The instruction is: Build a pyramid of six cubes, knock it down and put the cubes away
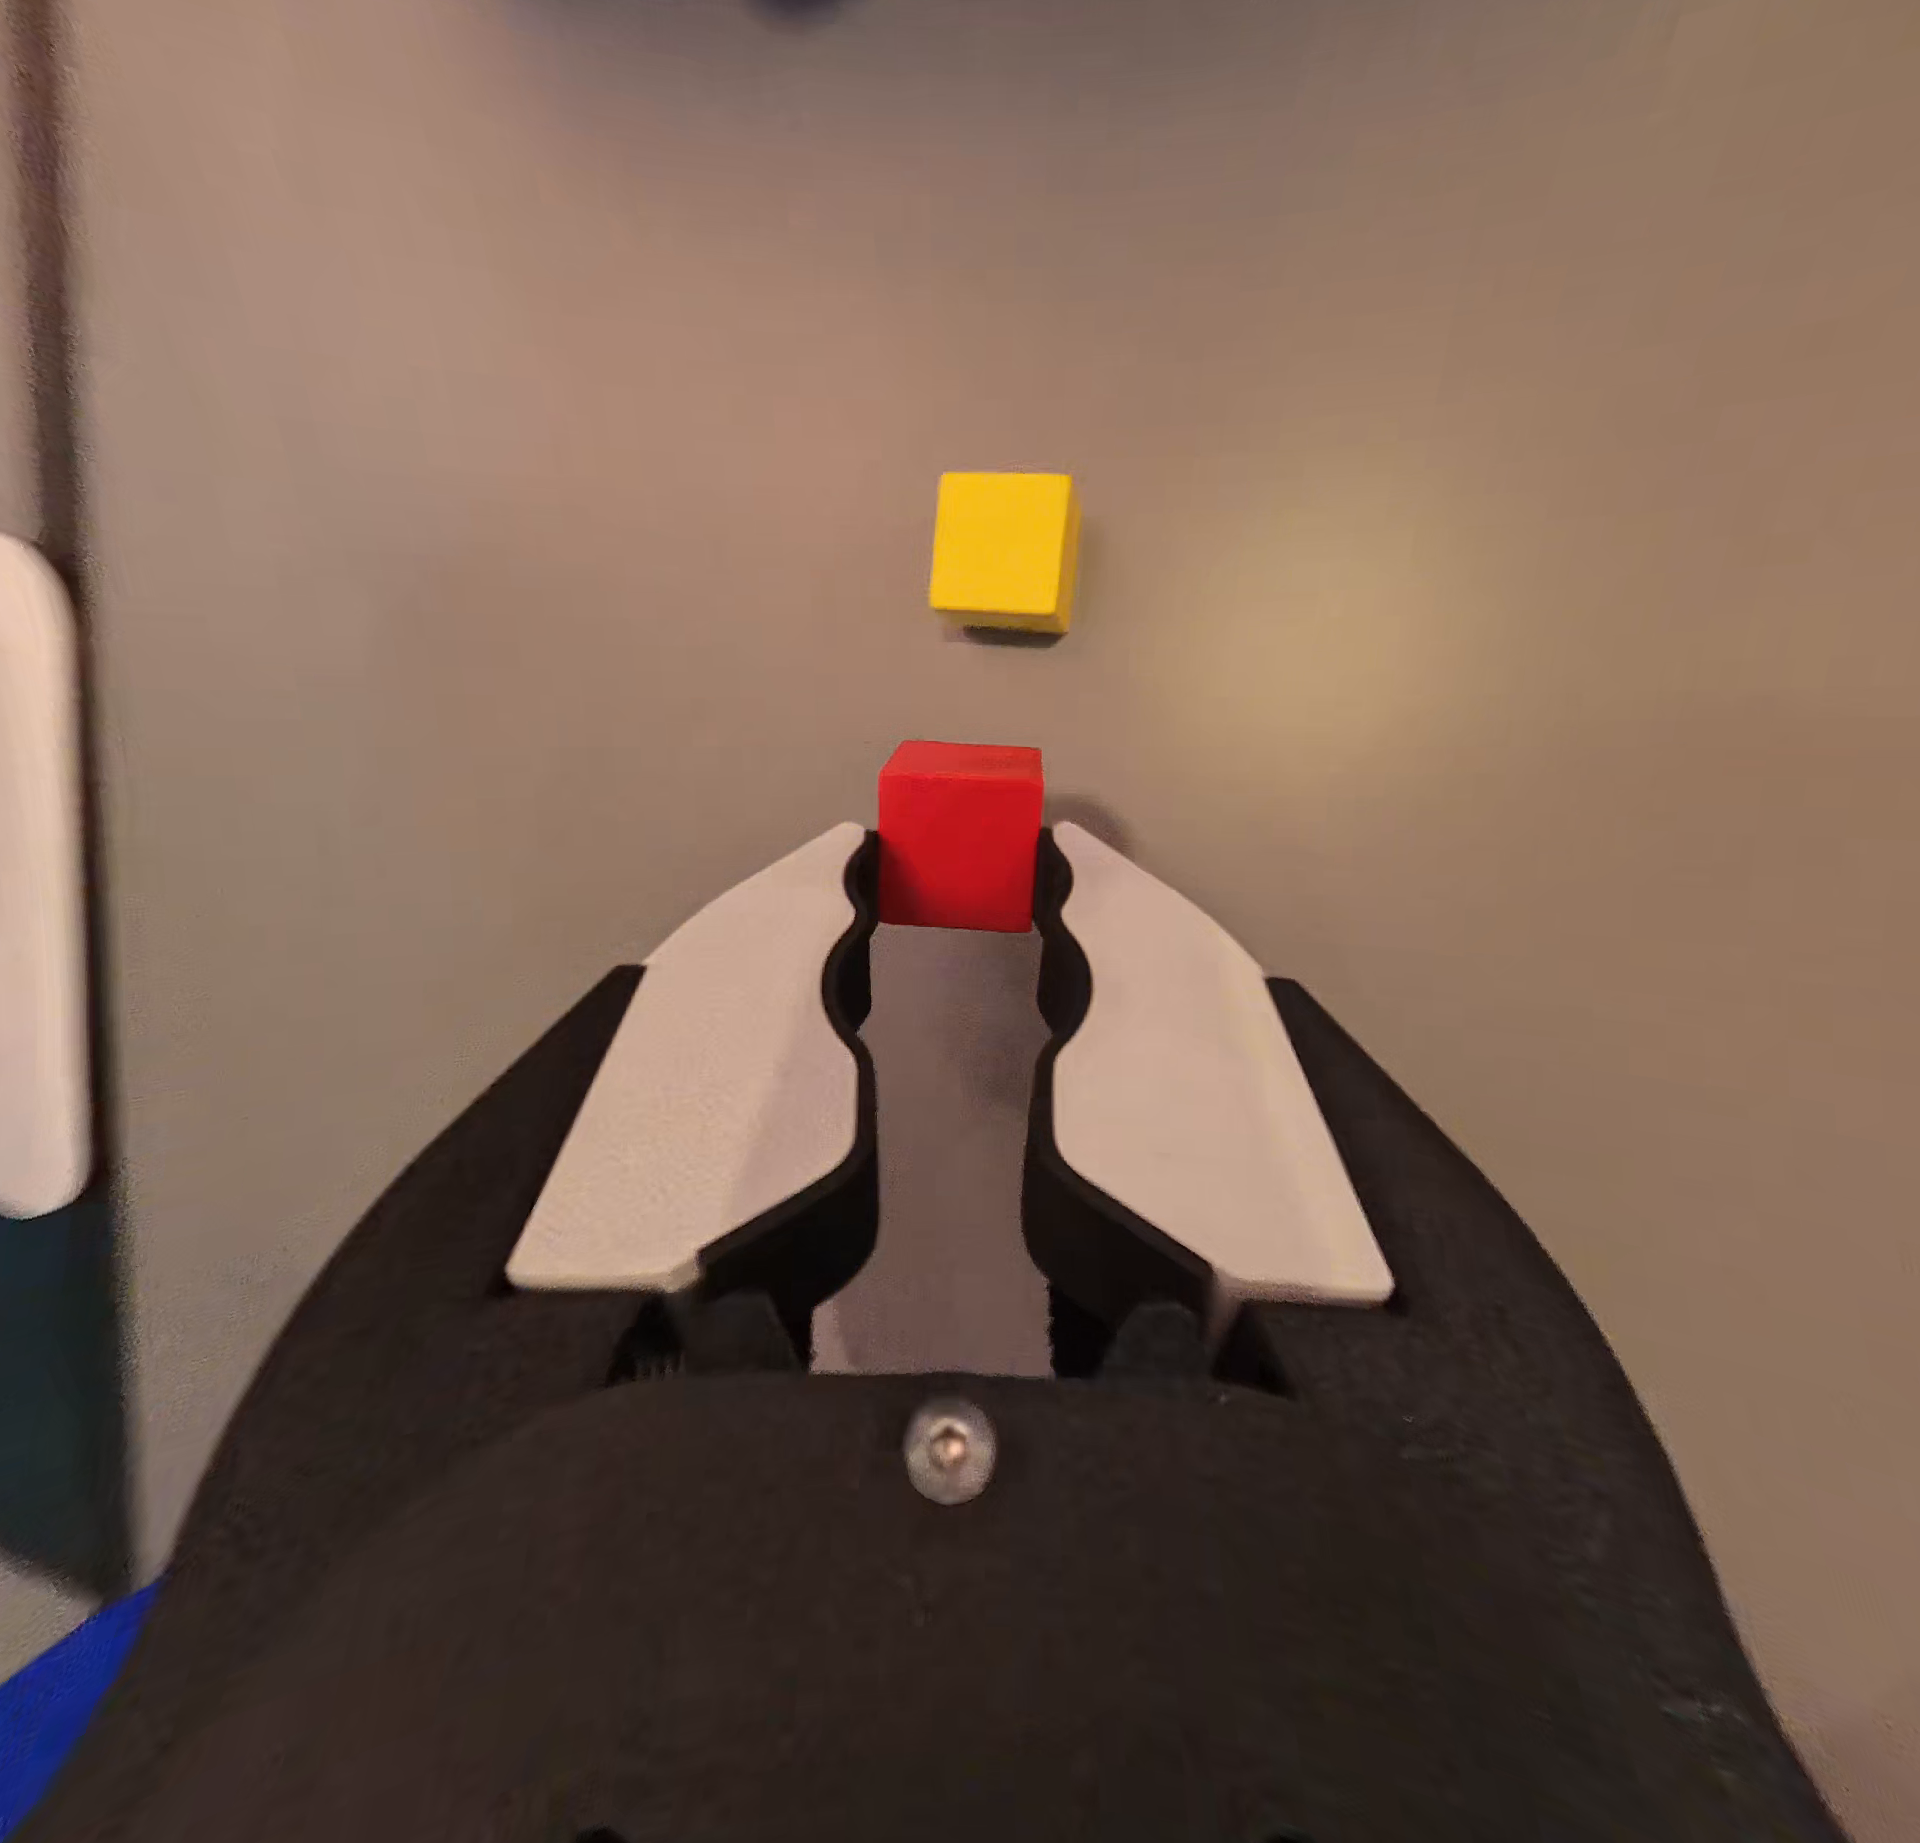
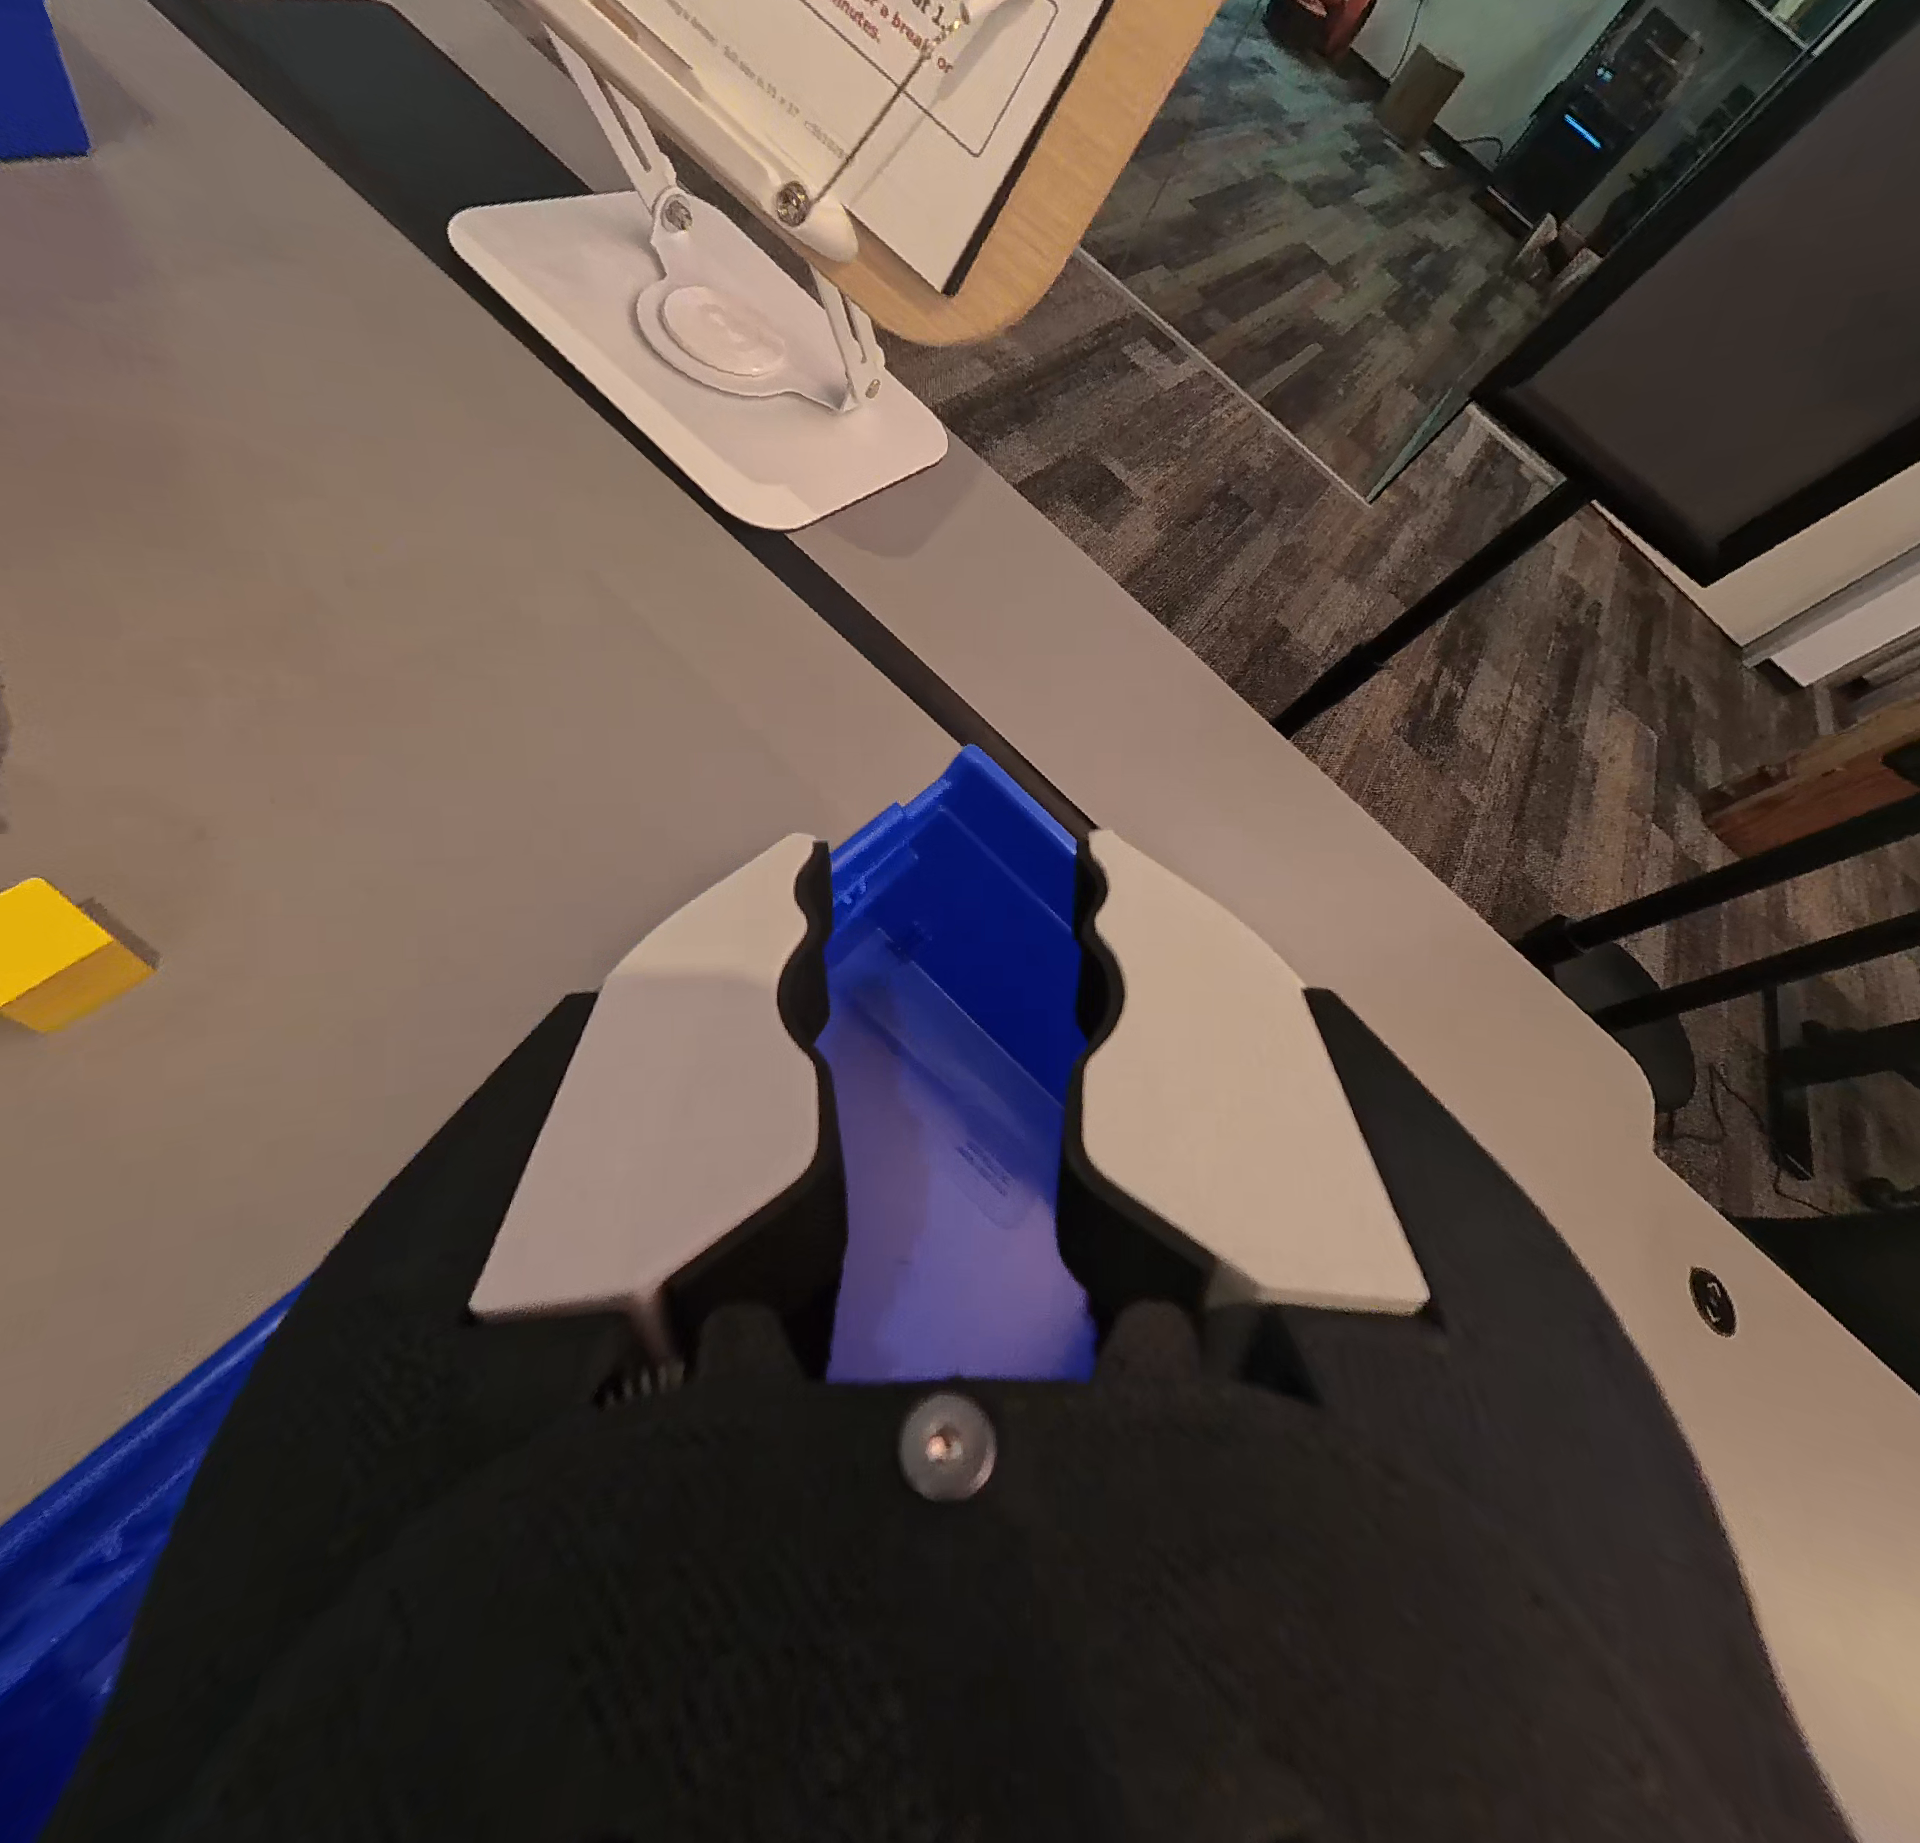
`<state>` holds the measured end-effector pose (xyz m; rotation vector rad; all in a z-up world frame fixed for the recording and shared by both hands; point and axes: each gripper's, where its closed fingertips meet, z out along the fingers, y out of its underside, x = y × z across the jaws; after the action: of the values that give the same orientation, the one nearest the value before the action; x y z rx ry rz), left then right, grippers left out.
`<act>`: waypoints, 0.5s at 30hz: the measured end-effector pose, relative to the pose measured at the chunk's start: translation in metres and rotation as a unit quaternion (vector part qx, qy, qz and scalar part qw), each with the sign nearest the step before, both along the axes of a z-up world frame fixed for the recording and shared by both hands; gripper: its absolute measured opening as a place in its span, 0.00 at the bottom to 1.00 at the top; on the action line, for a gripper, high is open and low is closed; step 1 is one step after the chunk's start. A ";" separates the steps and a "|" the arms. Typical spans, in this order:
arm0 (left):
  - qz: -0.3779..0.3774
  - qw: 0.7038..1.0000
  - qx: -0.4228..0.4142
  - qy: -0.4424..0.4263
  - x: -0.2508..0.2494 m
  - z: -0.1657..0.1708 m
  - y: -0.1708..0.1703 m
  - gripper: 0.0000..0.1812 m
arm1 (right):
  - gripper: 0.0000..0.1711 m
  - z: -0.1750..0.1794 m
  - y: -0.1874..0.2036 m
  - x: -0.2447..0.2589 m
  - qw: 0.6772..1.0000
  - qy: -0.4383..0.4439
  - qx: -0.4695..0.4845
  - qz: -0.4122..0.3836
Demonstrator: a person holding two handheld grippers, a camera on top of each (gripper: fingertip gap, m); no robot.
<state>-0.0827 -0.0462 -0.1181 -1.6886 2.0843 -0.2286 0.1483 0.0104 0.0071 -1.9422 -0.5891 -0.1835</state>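
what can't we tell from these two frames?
- Contents of the blue plastic bin, right wrist view: the right tongs block most of it.
- Other four cubes: outside both views; only the red wooden cube, held in the left tongs, and the yellow wooden cube show.

left wrist view looks steeply down, close over the table [image 1: 1455,339]; right wrist view faces its far edge (both catch the yellow cube [image 1: 1003,555]).

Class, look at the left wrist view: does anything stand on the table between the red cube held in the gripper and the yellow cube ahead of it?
Nothing visible does. The left gripper grips the red cube; only bare grey table shows between it and the yellow cube.
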 end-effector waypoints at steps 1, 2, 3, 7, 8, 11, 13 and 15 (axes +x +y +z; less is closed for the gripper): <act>0.009 1.000 -0.025 0.004 0.005 -0.009 -0.001 0.16 | 0.26 0.002 0.000 -0.001 1.000 0.003 0.002 0.002; 0.013 0.999 -0.050 0.007 0.009 -0.016 -0.003 0.16 | 0.26 0.003 0.000 -0.003 1.000 0.006 0.004 0.005; 0.013 0.997 -0.072 0.014 0.011 -0.023 -0.005 0.16 | 0.26 0.004 -0.001 -0.003 1.000 0.009 0.004 0.007; 0.007 0.997 -0.065 0.031 0.014 -0.035 0.000 0.16 | 0.26 0.003 0.000 -0.003 1.000 0.012 0.001 0.009; 0.004 0.998 -0.059 0.033 0.014 -0.036 0.002 0.16 | 0.26 0.003 0.000 -0.002 1.000 0.013 0.000 0.009; 0.005 0.998 -0.055 0.034 0.018 -0.035 0.002 0.16 | 0.26 0.002 0.000 -0.001 1.000 0.016 -0.002 0.009; 0.004 0.998 -0.047 0.037 0.020 -0.036 0.004 0.16 | 0.26 0.001 0.001 -0.001 1.000 0.016 -0.005 0.009; 0.002 0.998 -0.050 0.037 0.022 -0.036 0.003 0.16 | 0.26 0.000 0.000 0.000 1.000 0.016 -0.007 0.009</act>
<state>-0.0607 -0.0434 -0.1542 -1.7851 2.1557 -0.2765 0.1482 0.0109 0.0069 -1.9497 -0.5878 -0.1364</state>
